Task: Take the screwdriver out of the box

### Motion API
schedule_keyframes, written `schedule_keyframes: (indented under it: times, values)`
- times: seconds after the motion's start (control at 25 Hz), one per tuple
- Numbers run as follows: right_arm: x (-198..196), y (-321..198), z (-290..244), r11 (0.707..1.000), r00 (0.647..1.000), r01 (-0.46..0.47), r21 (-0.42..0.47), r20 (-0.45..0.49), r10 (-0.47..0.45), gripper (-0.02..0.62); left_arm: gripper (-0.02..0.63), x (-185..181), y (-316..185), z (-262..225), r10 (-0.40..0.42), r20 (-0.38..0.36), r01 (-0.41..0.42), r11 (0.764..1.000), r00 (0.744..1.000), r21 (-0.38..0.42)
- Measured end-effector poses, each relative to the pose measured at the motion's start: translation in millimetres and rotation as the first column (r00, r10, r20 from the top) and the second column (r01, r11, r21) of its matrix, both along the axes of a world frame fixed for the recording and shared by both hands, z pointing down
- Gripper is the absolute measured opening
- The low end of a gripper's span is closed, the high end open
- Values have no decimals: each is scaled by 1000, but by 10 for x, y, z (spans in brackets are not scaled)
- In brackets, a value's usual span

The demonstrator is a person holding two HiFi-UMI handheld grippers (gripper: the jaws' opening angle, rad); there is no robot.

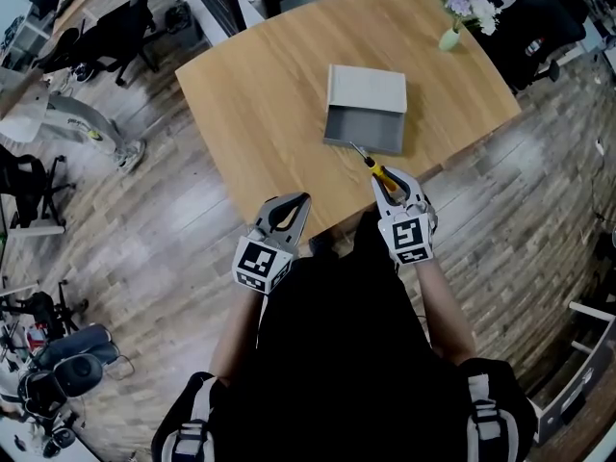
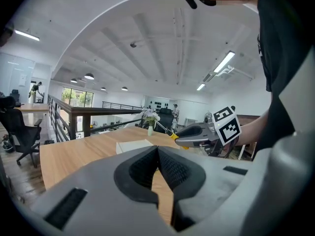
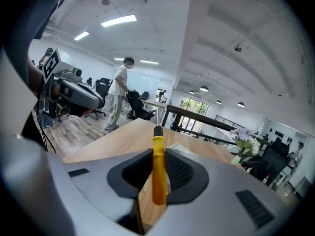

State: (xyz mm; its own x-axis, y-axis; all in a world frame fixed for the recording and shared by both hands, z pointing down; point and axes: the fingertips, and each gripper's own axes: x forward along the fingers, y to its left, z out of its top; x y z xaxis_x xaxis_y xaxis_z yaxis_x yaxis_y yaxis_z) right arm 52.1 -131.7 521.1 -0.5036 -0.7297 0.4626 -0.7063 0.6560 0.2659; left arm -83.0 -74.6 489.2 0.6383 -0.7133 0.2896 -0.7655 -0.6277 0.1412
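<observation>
My right gripper point(image 1: 389, 187) is shut on the yellow-handled screwdriver point(image 1: 377, 170), which it holds above the table's near edge, its metal shaft pointing toward the grey box point(image 1: 367, 110). In the right gripper view the yellow handle point(image 3: 158, 170) stands upright between the jaws of the right gripper point(image 3: 158, 173). The box lies open on the wooden table point(image 1: 279, 94), its lid tipped back. My left gripper point(image 1: 298, 205) hangs at the near edge to the left, jaws closed with nothing between them. From the left gripper point(image 2: 158, 163) view, the right gripper point(image 2: 184, 136) with the screwdriver point(image 2: 170, 132) shows ahead.
A small vase of flowers point(image 1: 460, 10) stands at the table's far right corner. Office chairs point(image 1: 106, 37) and other furniture ring the table on a wood-plank floor. A person point(image 3: 117, 92) stands in the background of the right gripper view.
</observation>
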Motion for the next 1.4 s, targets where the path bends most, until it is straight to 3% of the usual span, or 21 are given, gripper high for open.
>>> schedule_keyframes:
  times: [1.4]
  values:
    - [-63,56,17,999,999,28,19,30,-28,92,21,1,59,10,-6,11,6,1000,1000,3]
